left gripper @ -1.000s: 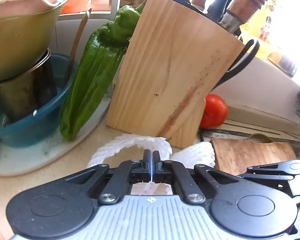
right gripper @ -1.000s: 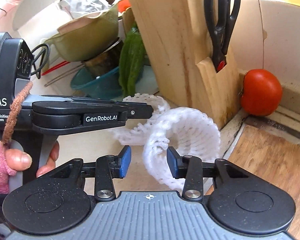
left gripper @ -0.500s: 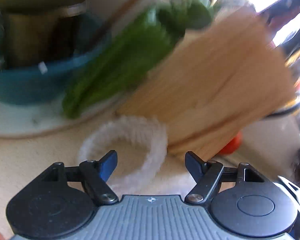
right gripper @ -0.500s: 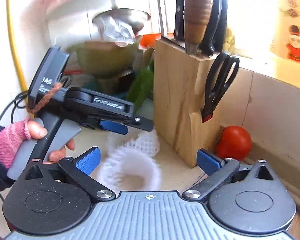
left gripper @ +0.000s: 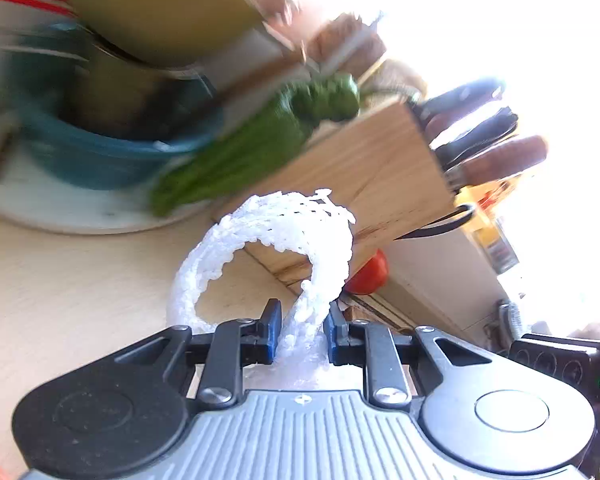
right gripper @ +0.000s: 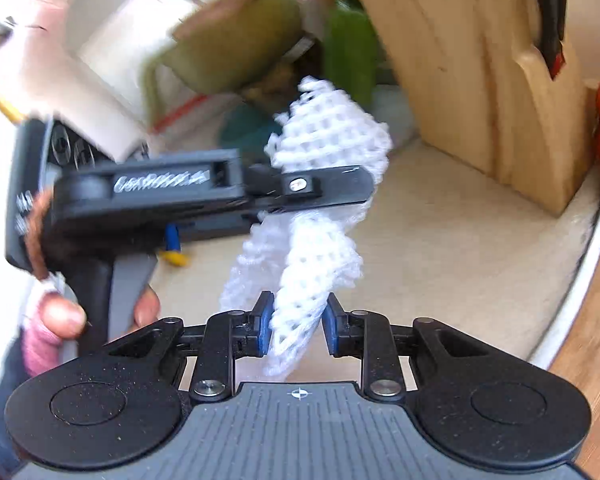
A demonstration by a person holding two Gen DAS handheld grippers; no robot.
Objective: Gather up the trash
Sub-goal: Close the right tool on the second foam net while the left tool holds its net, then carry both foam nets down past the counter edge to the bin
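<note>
The first foam net [left gripper: 284, 236], a white mesh sleeve, is lifted clear of the counter [left gripper: 60, 288] in the left gripper [left gripper: 299, 334]. Its gathered end sits between the two blue pads, whose jaws are closing narrowly onto it; from there it arches up and away from the gripper as an open loop, its long axis running from the pads toward the knife block [left gripper: 364, 176], with the top curling over to the right.

The second foam net [right gripper: 312, 268] is pinched the same way in the right gripper [right gripper: 295, 330], the jaws closing on its lower end. It stands nearly upright and slightly twisted, long axis rising from the pads toward the back of the counter, where it meets the mesh hanging at the left gripper's fingers [right gripper: 324, 188].

Only the right wrist view shows the left gripper from the side, with a hand [right gripper: 100, 312] in a pink sleeve on its grey handle, and both nets together above the counter's pale middle. It also shows scissors [right gripper: 548, 20] slotted in the block near the counter's right edge.

Only the left wrist view shows the knife handles [left gripper: 496, 160] sticking out of the block, the green pepper [left gripper: 260, 148] leaning against it, and a blurred teal bowl [left gripper: 112, 160] on a white board [left gripper: 80, 216] at the back left. A tomato [left gripper: 370, 276] lies behind the block in both views.
</note>
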